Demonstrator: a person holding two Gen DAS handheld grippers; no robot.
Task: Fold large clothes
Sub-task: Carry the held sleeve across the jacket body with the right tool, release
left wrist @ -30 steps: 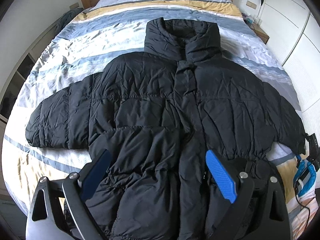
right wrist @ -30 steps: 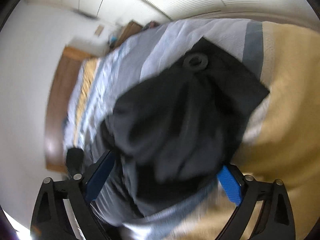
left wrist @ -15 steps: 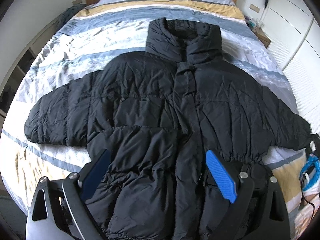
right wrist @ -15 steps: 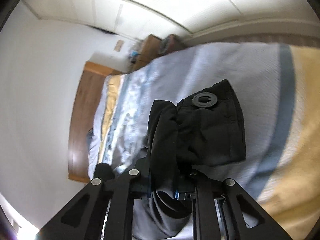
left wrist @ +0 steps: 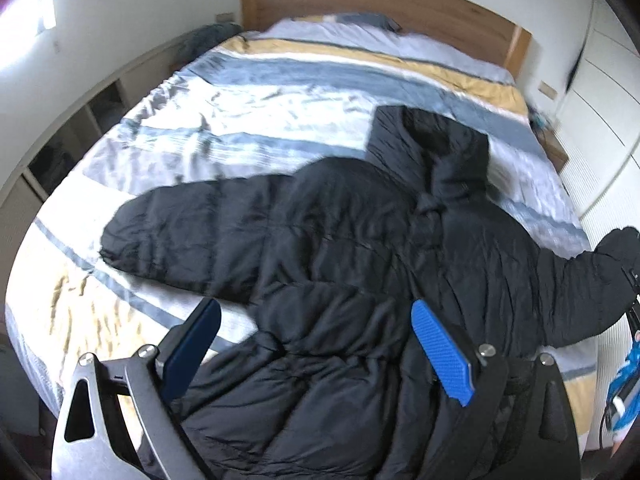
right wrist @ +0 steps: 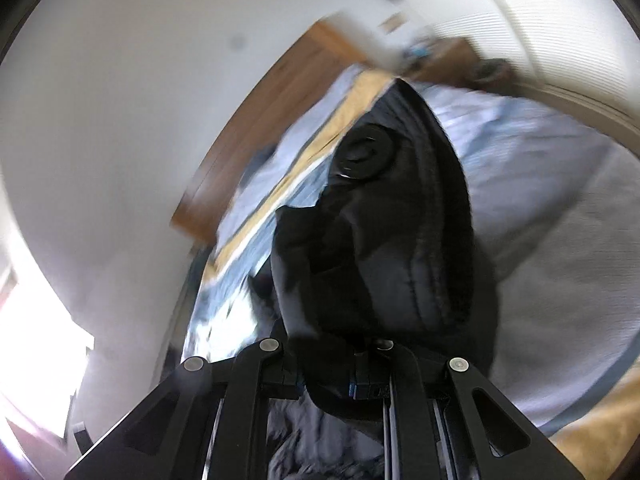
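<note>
A black puffer jacket (left wrist: 360,248) lies face up on the striped bed (left wrist: 256,112), collar toward the headboard, its left sleeve (left wrist: 184,236) spread flat. My left gripper (left wrist: 320,344) is open and empty, hovering over the jacket's lower left hem. My right gripper (right wrist: 332,380) is shut on the jacket's right sleeve cuff (right wrist: 384,248) and holds it lifted off the bed; the raised sleeve shows at the right edge of the left wrist view (left wrist: 592,280). A round snap (right wrist: 364,156) sits on the cuff.
A wooden headboard (left wrist: 376,4) stands at the far end. Open shelves (left wrist: 72,136) run along the bed's left side. White wardrobe doors (left wrist: 600,92) and a small nightstand (left wrist: 552,144) are on the right.
My right gripper closed on the sleeve cuff and lifted it up off the bed. My left gripper stayed open and swung its view left, so the jacket sits further right.
</note>
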